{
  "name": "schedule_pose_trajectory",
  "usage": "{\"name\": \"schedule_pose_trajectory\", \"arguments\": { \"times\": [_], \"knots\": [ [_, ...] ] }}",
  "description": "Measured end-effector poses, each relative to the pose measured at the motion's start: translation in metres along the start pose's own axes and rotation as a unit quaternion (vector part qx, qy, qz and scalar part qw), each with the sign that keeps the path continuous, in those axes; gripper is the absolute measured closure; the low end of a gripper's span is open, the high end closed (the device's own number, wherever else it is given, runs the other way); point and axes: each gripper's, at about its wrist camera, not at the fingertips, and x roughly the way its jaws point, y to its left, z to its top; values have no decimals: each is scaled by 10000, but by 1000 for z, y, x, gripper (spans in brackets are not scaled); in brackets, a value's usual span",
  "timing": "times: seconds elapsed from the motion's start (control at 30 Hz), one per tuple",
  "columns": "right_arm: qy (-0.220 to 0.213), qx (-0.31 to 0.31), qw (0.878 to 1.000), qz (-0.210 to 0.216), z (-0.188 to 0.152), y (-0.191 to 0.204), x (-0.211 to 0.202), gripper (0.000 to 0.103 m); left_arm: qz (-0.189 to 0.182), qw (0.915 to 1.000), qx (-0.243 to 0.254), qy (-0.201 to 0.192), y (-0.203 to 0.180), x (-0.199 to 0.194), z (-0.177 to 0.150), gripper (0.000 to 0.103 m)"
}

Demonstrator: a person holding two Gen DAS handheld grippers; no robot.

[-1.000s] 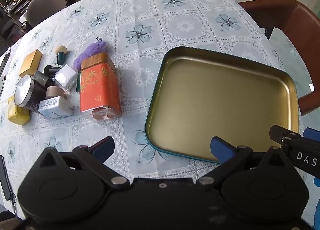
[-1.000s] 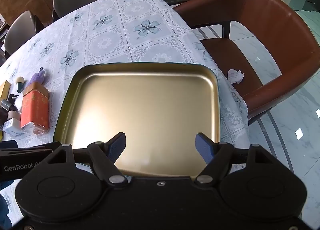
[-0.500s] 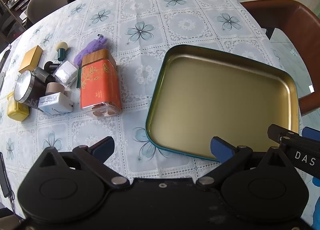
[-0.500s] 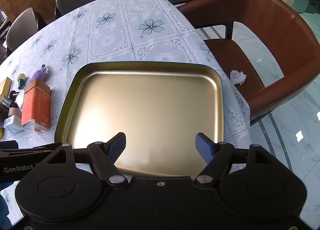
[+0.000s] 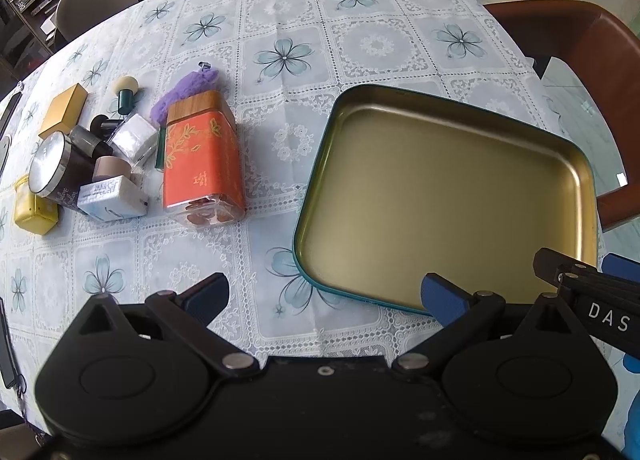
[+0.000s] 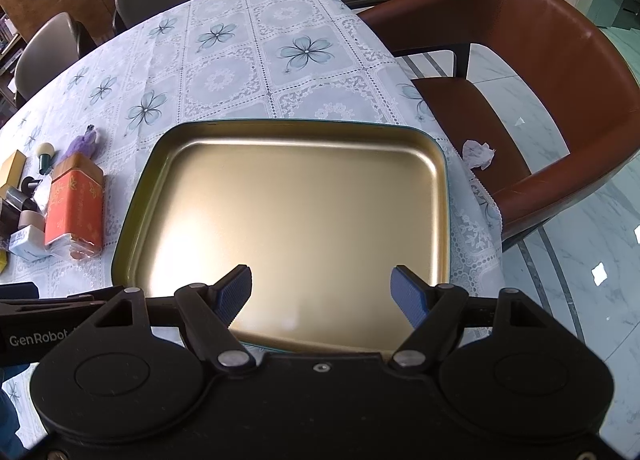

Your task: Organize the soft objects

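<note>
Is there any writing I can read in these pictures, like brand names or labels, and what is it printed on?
"DAS": white letters on the black bar of the right gripper, cut off at the picture's edge.
"GenRobot": on the black bar of the left gripper, seen from the right wrist.
Orange tin: pale characters, too small to read.
White box: dark print, blurred.
Dark jar: script lettering, unreadable.

The left gripper (image 5: pixel 324 294) is hovering with its blue-padded fingers (image 5: pixel 208 292) spread wide apart, holding nothing. The right gripper (image 6: pixel 322 292) is hanging just beside it on the right, its own fingers (image 6: pixel 408 294) likewise parted and gripping nothing, both pointing forward at a downward tilt.
</note>
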Motion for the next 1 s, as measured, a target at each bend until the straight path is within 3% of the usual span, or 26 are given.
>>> {"name": "schedule_pose_trajectory", "arguments": {
  "times": [1.0],
  "knots": [
    [63,-35,10000,0,-1,-4,1,31,9,10000,-60,13,-7,0,-4,0]
  ]
}}
